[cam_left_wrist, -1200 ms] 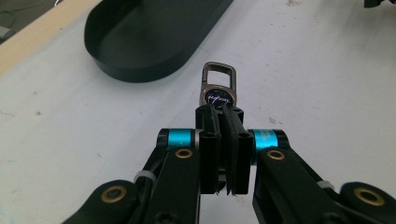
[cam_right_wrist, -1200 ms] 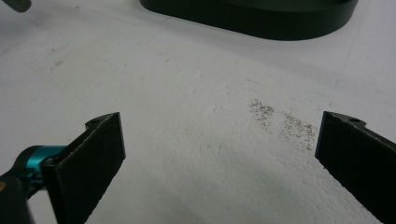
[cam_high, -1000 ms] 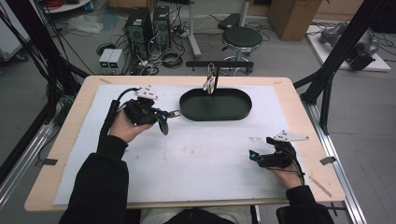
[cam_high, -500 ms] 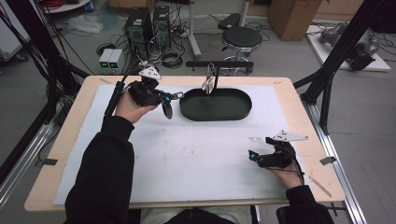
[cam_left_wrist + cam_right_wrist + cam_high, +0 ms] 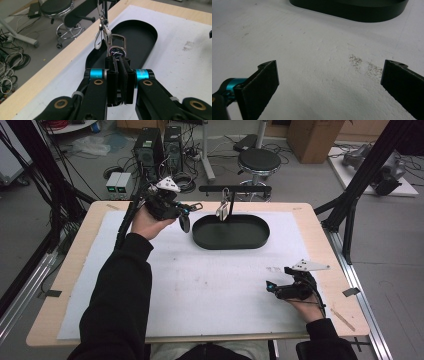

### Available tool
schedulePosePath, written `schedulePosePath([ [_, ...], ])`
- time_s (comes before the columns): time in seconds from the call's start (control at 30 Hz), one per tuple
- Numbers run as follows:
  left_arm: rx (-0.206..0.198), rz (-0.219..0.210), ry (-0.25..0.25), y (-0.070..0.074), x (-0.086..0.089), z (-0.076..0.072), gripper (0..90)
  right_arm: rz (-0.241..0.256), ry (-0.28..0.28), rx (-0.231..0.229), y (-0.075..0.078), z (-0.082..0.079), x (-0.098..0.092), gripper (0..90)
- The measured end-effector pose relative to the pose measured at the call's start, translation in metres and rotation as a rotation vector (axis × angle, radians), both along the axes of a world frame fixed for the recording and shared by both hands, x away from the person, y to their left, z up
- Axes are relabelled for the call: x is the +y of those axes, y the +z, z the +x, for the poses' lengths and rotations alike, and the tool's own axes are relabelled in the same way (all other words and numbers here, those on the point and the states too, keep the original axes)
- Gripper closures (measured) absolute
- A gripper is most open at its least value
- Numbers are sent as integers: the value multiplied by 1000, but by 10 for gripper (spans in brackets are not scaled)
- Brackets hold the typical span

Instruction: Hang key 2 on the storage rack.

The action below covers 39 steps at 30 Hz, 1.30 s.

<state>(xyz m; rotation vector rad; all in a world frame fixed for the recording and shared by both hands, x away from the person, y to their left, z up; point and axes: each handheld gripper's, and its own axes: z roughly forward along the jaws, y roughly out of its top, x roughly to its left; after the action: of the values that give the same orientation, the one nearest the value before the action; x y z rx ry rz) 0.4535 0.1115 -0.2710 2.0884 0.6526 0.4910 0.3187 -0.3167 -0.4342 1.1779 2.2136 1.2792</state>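
Note:
My left gripper (image 5: pixel 186 211) is raised over the table's back left, beside the black oval tray (image 5: pixel 240 231). In the left gripper view its jaws are shut on a keychain (image 5: pixel 117 50), a round dark tag with a rectangular metal clasp on top. The clasp sits right next to the metal clips (image 5: pixel 101 32) that hang from a black bar stand (image 5: pixel 235 188) over the tray (image 5: pixel 140 37); whether they touch is unclear. My right gripper (image 5: pixel 278 290) rests low at the front right, open, and its own view shows nothing between the fingers (image 5: pixel 265 82).
A white mat (image 5: pixel 210 285) covers the wooden table (image 5: pixel 75 270). Faint dark specks mark the mat (image 5: pixel 362 65) ahead of the right gripper. The tray's wall (image 5: pixel 362 12) lies farther on. A stool (image 5: pixel 257 160) and cables stand behind the table.
My left gripper has carried the keychain away from the person and to the right, up to the hanging clips. The right gripper has stayed still.

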Motion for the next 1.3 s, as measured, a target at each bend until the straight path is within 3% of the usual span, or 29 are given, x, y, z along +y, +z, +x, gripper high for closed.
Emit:
schedulePosePath([
  [0.13, -45, -6, 2, 1, -7, 7, 854, 13, -2, 13, 0, 0, 0, 8],
  [0.43, -88, 5, 23, -1, -21, 26, 855, 14, -8, 21, 1, -1, -1, 8],
  [0.7, -104, -2, 57, -5, -30, 34, 855, 17, -17, 11, 2, -2, -2, 8],
  [0.93, -87, 65, 80, -15, -37, 39, 854, 14, -5, 15, 2, -3, 1, 8],
  [1.2, -95, 70, 108, -22, -43, 44, 853, 17, -9, 20, 2, -3, 0, 8],
  [1.3, -101, 90, 126, -25, -44, 46, 852, 15, -8, 18, 2, -3, 0, 8],
])
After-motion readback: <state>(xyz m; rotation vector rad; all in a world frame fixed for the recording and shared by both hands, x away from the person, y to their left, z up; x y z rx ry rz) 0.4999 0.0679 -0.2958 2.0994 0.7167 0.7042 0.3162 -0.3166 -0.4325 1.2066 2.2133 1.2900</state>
